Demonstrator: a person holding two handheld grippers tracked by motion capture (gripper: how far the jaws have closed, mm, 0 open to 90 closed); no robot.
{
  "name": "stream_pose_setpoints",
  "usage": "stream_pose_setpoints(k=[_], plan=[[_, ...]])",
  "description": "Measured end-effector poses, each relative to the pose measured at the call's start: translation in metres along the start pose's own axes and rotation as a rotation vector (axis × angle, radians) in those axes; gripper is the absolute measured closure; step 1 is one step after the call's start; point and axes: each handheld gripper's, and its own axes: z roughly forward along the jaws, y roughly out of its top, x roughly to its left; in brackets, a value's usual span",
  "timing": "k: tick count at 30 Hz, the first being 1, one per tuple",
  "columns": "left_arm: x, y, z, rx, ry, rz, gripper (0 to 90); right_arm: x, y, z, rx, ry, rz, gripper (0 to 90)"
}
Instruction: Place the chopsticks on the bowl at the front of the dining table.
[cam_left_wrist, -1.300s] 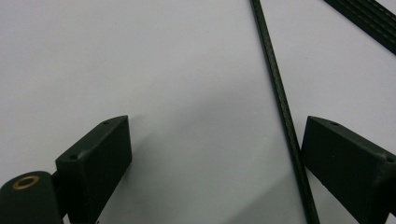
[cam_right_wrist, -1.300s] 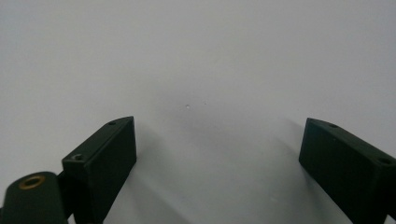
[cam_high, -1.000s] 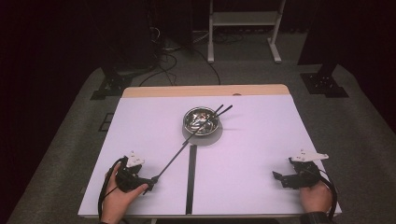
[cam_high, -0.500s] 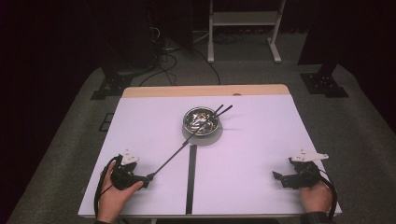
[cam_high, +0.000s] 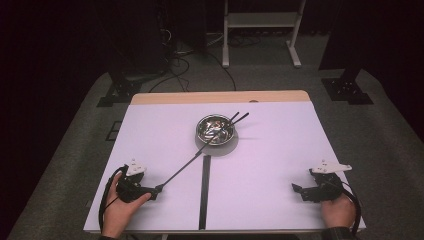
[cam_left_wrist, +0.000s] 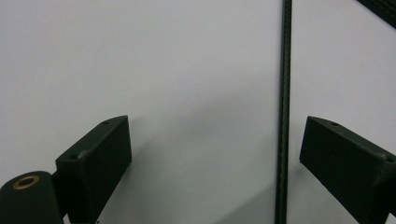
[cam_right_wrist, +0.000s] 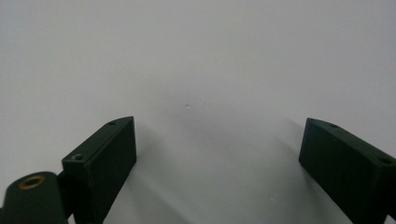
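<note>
left claw (cam_high: 156, 190) spread, long black rod (cam_high: 186, 165) between its jaws nearer one side, unpinched; rod runs across the white surface (cam_high: 280, 150) into the bowl (cam_high: 216, 130). right claw (cam_high: 298, 190) spread, holding nothing.

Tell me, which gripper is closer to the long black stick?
Left. The long black stick runs between the left gripper's open jaws, near one of them. The right gripper sits open far across the table, with no stick between its jaws.

My black tongs (cam_high: 200, 150) are lying across a shiny silver bowl (cam_high: 216, 130) on a pale lilac-white table (cam_high: 280, 150) showing one black stripe (cam_high: 204, 192).
</note>
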Motion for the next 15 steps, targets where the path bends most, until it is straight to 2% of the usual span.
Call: stream_pose_setpoints(k=[15], plan=[[-0.009,0.013,0.007,-0.021,-0.034,0.009,8.2,0.0,0.0,0.0,0.0,-0.001,0.0,9.4]])
